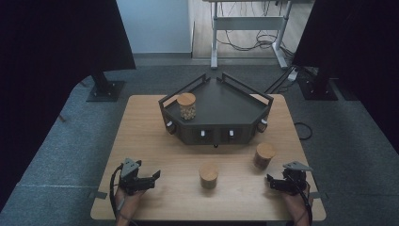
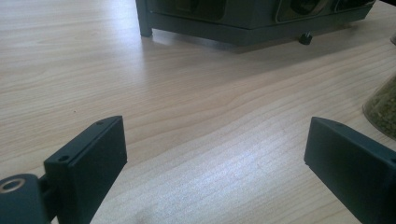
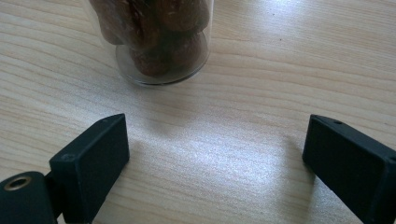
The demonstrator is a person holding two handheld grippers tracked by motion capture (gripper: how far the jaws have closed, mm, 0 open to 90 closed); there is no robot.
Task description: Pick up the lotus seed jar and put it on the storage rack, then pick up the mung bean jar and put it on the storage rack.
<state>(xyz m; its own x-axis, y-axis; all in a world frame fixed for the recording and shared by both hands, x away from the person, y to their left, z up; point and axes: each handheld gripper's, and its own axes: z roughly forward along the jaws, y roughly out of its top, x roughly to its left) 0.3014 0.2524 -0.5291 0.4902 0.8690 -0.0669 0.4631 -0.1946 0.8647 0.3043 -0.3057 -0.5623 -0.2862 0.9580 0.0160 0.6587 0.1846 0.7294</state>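
Observation:
Three glass jars with wooden lids are in the high view. One jar (image 1: 187, 106) of pale pieces stands on the left of a dark five-sided tray (image 1: 223, 101). A second jar (image 1: 208, 175) stands on the table at the front centre, and a third jar (image 1: 264, 155) to its right. My left gripper (image 1: 151, 180) rests open at the front left, with bare wood between its jaws (image 2: 217, 144); the greenish jar (image 2: 384, 107) shows at its right edge. My right gripper (image 1: 271, 182) rests open at the front right (image 3: 215, 140), just short of the jar of brown nuts (image 3: 156, 37).
The tray (image 2: 243, 23) stands raised on short feet at the back centre of the wooden table (image 1: 141, 136), with rails on its rim and small knobs along its front. Black curtains hang at both sides. A desk frame with cables stands on the floor beyond.

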